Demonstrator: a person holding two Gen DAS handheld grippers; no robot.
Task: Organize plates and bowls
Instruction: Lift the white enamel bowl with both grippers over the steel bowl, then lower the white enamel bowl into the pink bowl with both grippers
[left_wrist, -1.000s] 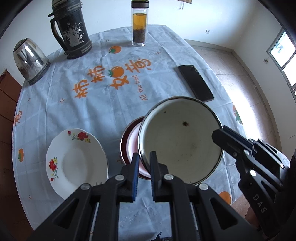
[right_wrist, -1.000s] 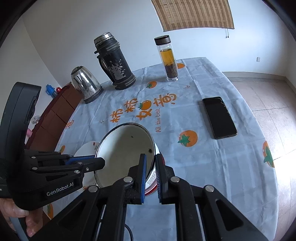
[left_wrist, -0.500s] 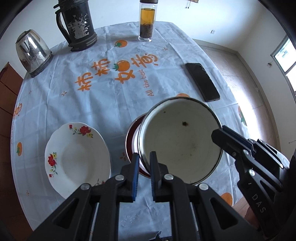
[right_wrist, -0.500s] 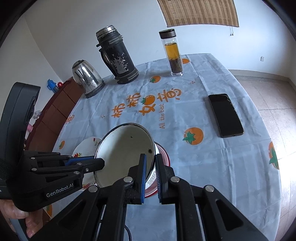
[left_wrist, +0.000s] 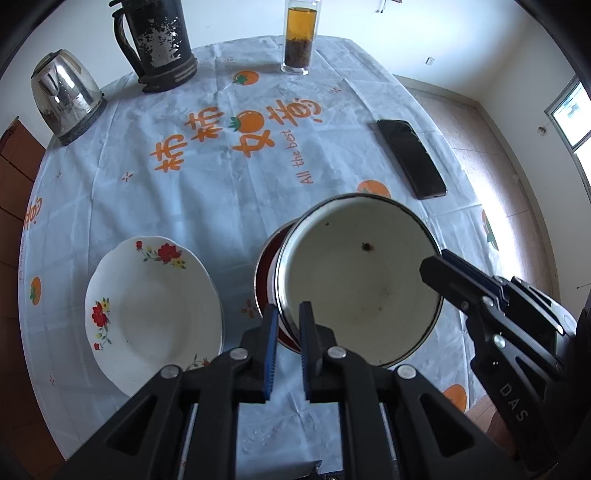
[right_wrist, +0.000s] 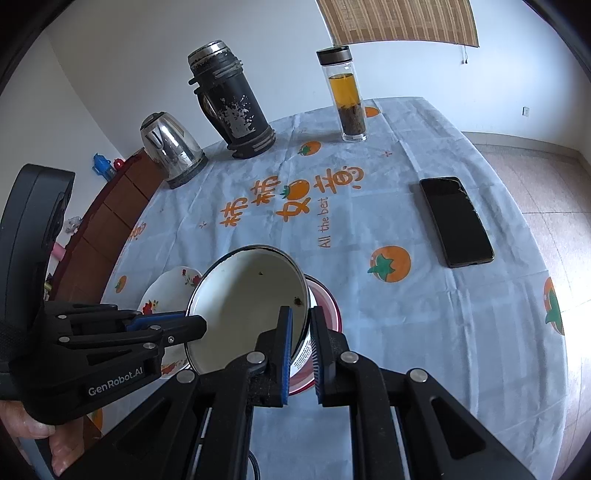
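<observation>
Unmoved, enamel bowl (left_wrist: 362, 280) hides red bowl (left_wrist: 266, 273) beneath.

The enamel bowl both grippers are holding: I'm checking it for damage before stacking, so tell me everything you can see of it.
The enamel bowl is round and deep, cream-white inside with a thin dark rim. Small dark specks, chips or dirt, dot its inner wall. It is tilted, lifted above the red-rimmed dish beneath it. The left gripper pinches its near rim, and the right gripper pinches the opposite rim. Its outside is mostly hidden.
</observation>
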